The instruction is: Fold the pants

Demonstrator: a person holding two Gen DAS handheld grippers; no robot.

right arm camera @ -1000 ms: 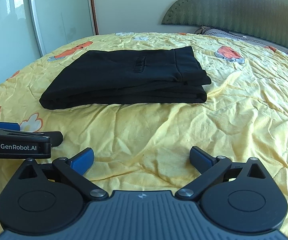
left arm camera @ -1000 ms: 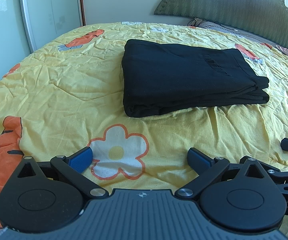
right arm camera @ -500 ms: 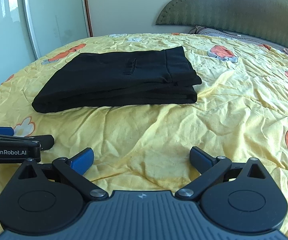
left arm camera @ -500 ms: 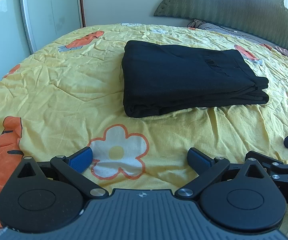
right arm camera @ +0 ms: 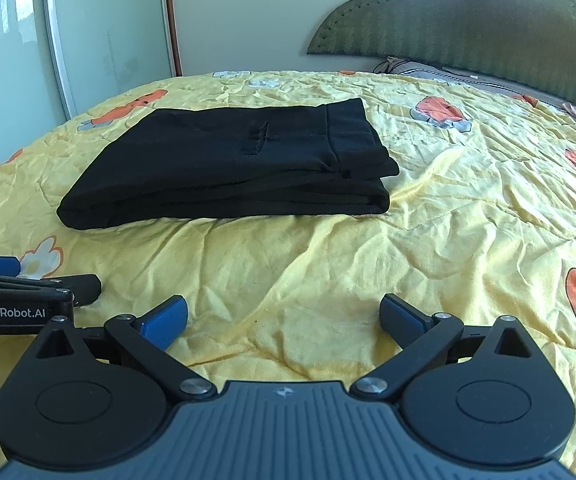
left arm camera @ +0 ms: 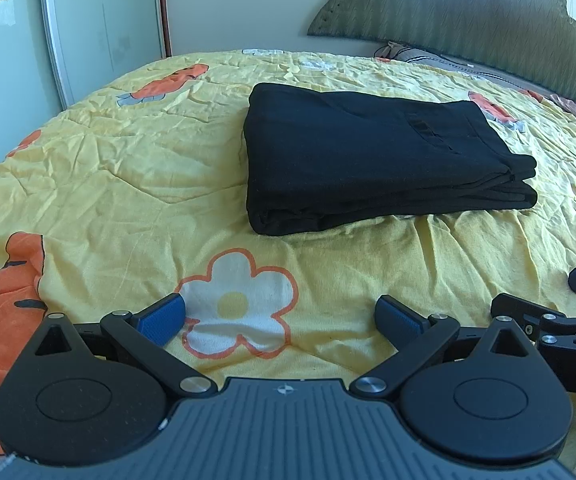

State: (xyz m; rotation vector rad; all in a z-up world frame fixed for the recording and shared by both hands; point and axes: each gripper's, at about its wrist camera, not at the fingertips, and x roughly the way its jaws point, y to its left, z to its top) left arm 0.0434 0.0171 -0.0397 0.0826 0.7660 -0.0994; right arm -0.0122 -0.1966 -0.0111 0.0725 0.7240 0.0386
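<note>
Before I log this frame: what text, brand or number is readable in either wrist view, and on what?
"GenRobot.AI": white print on the side of the left gripper, seen at the left edge of the right wrist view.
"DA": white letters on the side of the right gripper, cut off by the right edge of the left wrist view; the rest is out of frame.
No text shows on the pants or the bedspread.
</note>
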